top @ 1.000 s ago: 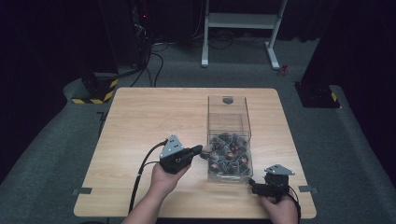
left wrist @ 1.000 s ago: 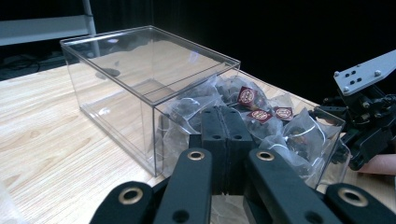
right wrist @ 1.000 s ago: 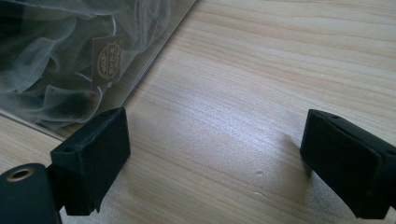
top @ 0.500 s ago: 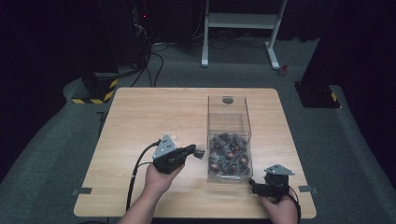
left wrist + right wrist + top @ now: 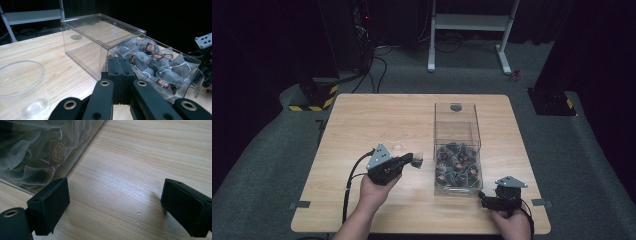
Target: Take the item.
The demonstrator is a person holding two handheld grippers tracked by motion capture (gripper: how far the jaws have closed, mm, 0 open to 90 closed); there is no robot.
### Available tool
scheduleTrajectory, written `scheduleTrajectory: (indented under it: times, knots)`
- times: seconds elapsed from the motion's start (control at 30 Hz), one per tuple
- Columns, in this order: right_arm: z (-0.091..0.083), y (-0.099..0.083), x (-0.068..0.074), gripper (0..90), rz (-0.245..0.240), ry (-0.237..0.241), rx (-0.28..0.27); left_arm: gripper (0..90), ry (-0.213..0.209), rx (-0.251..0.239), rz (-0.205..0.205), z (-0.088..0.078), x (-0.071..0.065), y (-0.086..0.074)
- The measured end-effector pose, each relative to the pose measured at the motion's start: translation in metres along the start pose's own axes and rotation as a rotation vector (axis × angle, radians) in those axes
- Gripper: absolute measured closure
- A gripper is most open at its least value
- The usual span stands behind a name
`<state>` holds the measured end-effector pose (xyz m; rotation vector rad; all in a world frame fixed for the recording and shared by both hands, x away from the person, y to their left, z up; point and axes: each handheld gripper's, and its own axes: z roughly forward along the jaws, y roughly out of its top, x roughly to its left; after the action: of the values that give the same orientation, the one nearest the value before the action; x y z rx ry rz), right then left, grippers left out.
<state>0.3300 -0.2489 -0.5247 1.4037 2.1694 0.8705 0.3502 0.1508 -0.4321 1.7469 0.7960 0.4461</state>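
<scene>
Grippers at rest beside a box of tea bags

Wood-grain table carries everything, and its left half is bare board. Just left of the middle stands a clear plastic cup, upright and empty; in the left gripper view the cup sits at the lower left, close beside the jaws.

Next comes the left gripper, held in the person's left hand above the near half of the table and pointing right, between the cup and the box. In its own view the left gripper has its two pads pressed flat together with no gap. Whether anything thin is pinched there cannot be told.

Right of centre lies a long clear box, running from near the far edge toward the near edge. Its far half is empty. Its near half holds a heap of pyramid tea bags with dark red tags, seen through the wall in the left gripper view.

At the near right corner of the table the right gripper lies low over the wood, just beside the box's near end. In its own view the right gripper has its jaws spread wide with only bare table between them, and tea bags show behind the box wall at the upper left.
</scene>
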Motion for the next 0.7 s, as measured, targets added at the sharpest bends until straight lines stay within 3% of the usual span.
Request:
scheduleTrajectory:
  times: [0.7]
  knots:
    - [0.000,0.000,0.000,8.1,0.000,0.000,0.000,89.9,0.072,-0.009,-0.016,-0.018,0.025,-0.003]
